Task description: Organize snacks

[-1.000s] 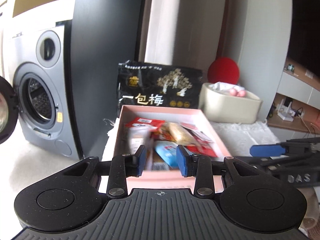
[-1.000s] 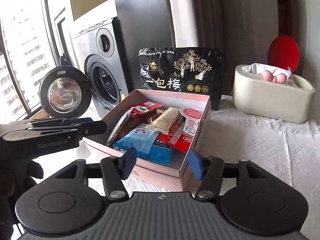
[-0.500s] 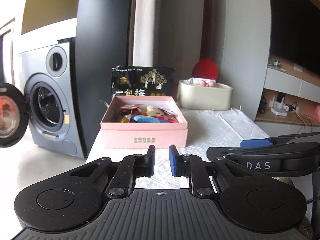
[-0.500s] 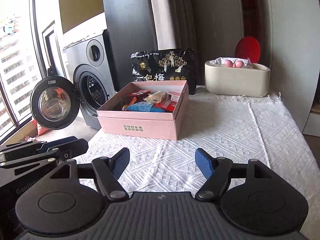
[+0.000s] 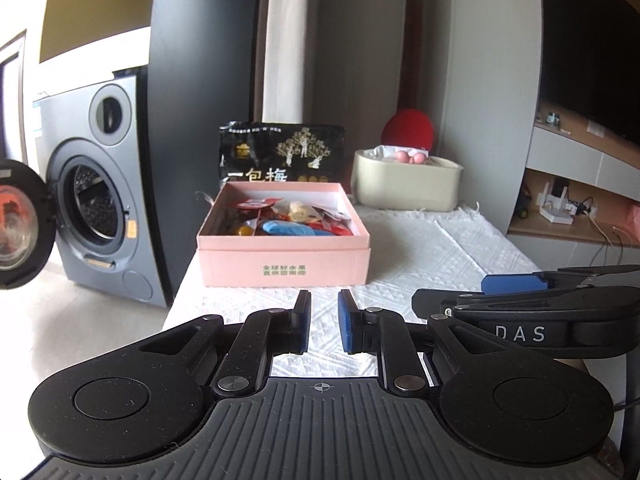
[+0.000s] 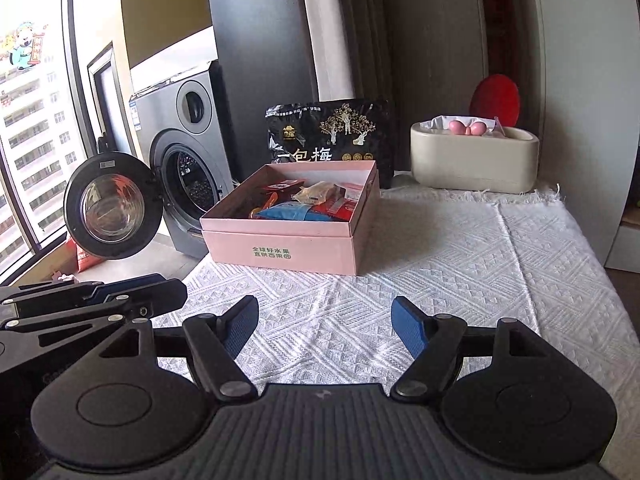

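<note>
A pink box (image 5: 284, 256) (image 6: 280, 244) stands on the white tablecloth, holding several snack packets (image 5: 288, 220) (image 6: 304, 204). A black snack bag (image 5: 280, 152) (image 6: 332, 136) stands upright behind it. My left gripper (image 5: 323, 320) is nearly shut with a narrow gap and holds nothing, well in front of the box. My right gripper (image 6: 323, 322) is open and empty, also well back from the box. Each gripper shows from the side in the other's view: the right one (image 5: 520, 304), the left one (image 6: 92, 296).
A cream tub (image 5: 406, 184) (image 6: 472, 158) with pink balls and a red disc behind it stands at the back right. A washing machine (image 5: 104, 188) (image 6: 184, 160) with its door open is left of the table. The tablecloth (image 6: 460, 264) reaches the table's edges.
Both grippers have pulled back from the box and now hang over the front of the table. The left gripper's fingers have come closer together; nothing is held.
</note>
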Available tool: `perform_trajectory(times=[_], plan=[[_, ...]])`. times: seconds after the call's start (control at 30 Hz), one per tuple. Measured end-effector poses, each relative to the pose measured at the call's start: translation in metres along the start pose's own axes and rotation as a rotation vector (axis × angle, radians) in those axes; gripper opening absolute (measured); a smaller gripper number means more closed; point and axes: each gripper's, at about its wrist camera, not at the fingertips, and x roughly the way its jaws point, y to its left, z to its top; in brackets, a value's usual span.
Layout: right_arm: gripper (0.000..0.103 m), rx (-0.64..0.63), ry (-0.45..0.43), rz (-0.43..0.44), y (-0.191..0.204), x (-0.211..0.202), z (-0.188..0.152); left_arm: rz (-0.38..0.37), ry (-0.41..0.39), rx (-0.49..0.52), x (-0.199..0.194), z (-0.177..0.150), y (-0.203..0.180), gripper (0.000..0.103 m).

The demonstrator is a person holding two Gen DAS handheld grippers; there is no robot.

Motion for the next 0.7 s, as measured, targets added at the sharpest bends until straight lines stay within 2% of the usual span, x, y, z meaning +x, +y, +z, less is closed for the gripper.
perform_trajectory(times=[0.7], plan=[[0.074,-0.002,0.018,0.011,-0.001,0.0023,-0.0016,-0.011,0.019,-0.003,0.0009,-0.0014,-0.0001,0.018]])
